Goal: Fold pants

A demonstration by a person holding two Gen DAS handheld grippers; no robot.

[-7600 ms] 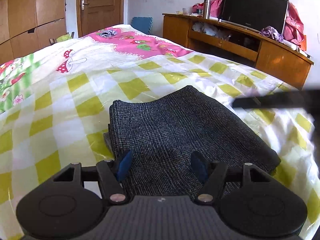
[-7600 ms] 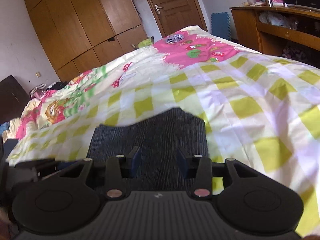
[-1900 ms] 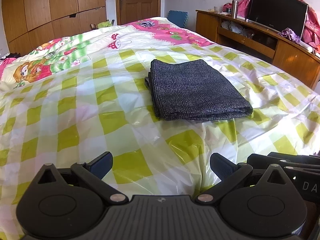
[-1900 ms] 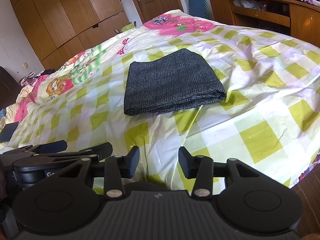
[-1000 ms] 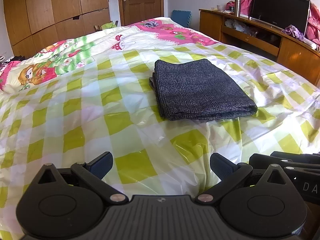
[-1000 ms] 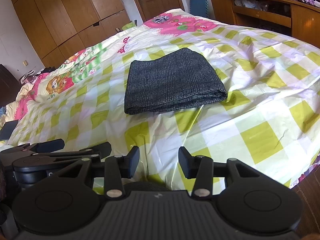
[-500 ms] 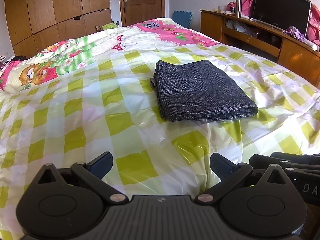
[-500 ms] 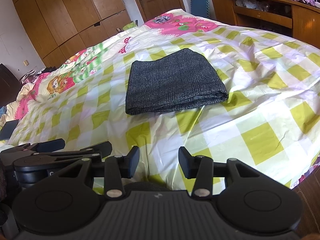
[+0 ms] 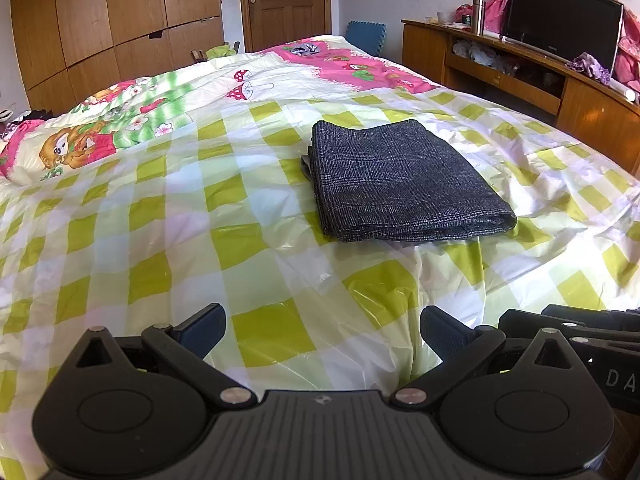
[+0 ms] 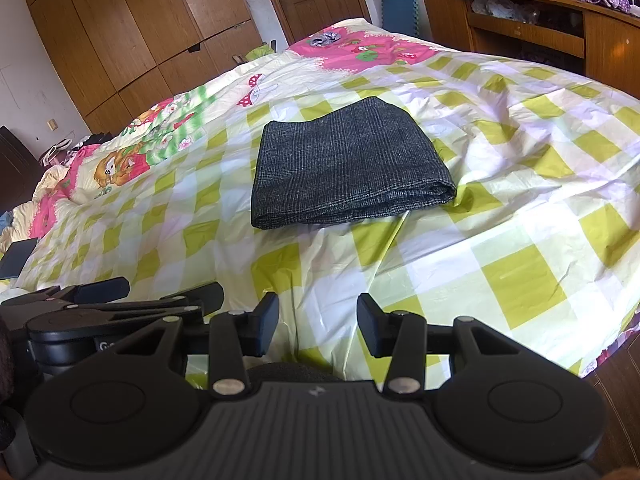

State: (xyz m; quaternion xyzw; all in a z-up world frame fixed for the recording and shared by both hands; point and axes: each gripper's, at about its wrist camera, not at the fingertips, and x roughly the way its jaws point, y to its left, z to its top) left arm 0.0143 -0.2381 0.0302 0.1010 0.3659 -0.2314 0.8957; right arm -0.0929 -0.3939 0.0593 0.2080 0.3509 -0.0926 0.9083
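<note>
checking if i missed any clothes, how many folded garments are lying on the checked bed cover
1. The folded dark pants lie flat on the green-and-white checked cover, ahead of both grippers. Anything beyond the frame edges cannot be ruled out.

Left gripper [image 9: 322, 334]: jaws spread wide, nothing between them, blue fingertips [image 9: 202, 330] clear of any contact. It is tilted downward over the near edge of the bed. Right gripper [image 10: 317, 324]: jaws partly apart, gap narrower than the left's, nothing between the pads [image 10: 370, 330]. It also points downward at the near edge. The two units sit side by side, close together; each shows at the border of the other's view. No hand or sleeve can be made out.
</note>
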